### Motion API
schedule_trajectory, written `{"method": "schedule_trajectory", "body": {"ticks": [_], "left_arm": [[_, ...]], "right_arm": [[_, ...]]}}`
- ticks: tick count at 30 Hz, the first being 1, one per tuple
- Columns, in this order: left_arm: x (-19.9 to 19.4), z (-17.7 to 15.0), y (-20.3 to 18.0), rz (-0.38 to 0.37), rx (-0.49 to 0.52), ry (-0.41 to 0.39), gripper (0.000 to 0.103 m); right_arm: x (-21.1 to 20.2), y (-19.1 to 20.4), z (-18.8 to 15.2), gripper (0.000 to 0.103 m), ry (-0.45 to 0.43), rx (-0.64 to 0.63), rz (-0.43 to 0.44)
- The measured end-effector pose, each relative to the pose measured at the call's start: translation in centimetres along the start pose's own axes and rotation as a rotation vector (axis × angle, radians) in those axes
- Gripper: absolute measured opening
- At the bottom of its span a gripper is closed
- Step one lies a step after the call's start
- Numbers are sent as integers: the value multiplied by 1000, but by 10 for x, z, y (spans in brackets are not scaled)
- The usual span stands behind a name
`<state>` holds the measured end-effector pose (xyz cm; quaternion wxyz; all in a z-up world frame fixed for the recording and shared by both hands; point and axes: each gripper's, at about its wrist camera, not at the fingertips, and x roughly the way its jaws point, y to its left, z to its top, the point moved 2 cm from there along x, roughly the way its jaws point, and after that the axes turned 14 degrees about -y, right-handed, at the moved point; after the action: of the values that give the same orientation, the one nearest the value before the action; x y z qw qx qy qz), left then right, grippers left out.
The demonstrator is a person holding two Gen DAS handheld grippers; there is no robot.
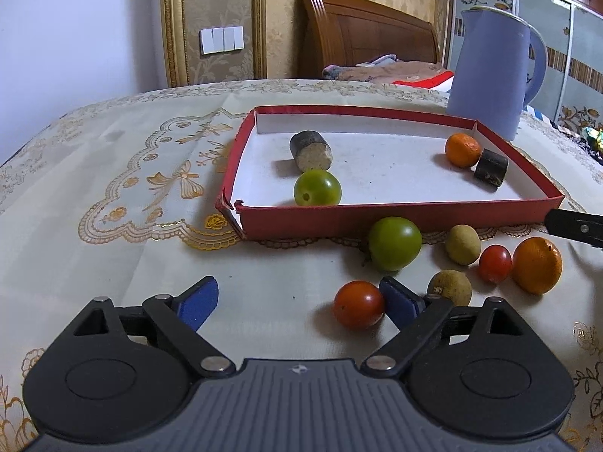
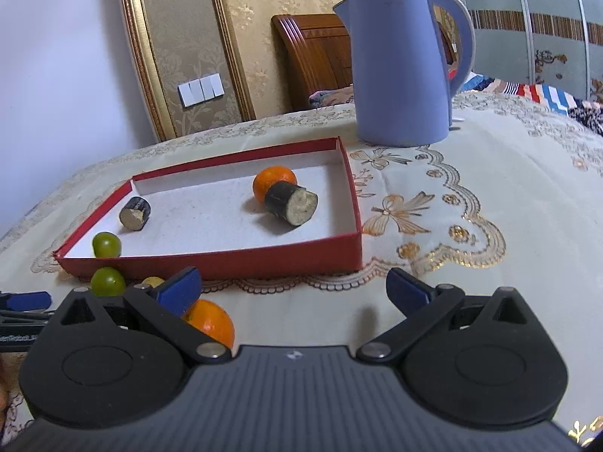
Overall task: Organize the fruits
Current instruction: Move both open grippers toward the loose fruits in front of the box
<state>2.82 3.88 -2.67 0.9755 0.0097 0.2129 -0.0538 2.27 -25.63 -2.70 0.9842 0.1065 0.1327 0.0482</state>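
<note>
Close to the wide-open left gripper (image 1: 299,301), a red tomato (image 1: 358,304) sits by one blue pad, not held. Behind it, more fruit lies before the red box (image 1: 395,220), which holds a green tomato (image 1: 317,187) and an orange (image 1: 462,150). Right gripper (image 2: 294,290) is open and empty too.

Soft, even indoor light w/ faint shadows under fruit; sharp centre, strong fisheye bending at edges, dark corners.

I am seeing the red tray (image 1: 395,218) lying flat, holding a green tomato (image 1: 317,187) near-left, an orange (image 1: 462,150) far-right and two dark cut cylinders (image 1: 311,150). Outside its near wall, a larger green tomato (image 1: 394,243), two red tomatoes (image 1: 358,304), two brownish fruits (image 1: 462,245) and an orange (image 1: 537,265) are resting.
</note>
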Motion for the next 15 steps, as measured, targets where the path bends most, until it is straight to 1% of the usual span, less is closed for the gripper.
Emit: {"method": "schedule_trajectory", "body": {"ticks": [2,3,6,10,15], "left_arm": [[1,0,-1,-3,4,3,95],[1,0,-2,-4,7,4,95],[3,0,-2,9,13,11,100],[3,-1,-2,8,11,13,101],[3,-1,-2,8,11,13,101]], "right_arm": [[-6,-2,0,103,-17,8,6],[-7,-3,-1,103,-11,4,13],[-8,5,-4,103,38,-56,56],[-12,20,-7,103,36,-153,66],[-11,29,-8,103,47,-205,78]]}}
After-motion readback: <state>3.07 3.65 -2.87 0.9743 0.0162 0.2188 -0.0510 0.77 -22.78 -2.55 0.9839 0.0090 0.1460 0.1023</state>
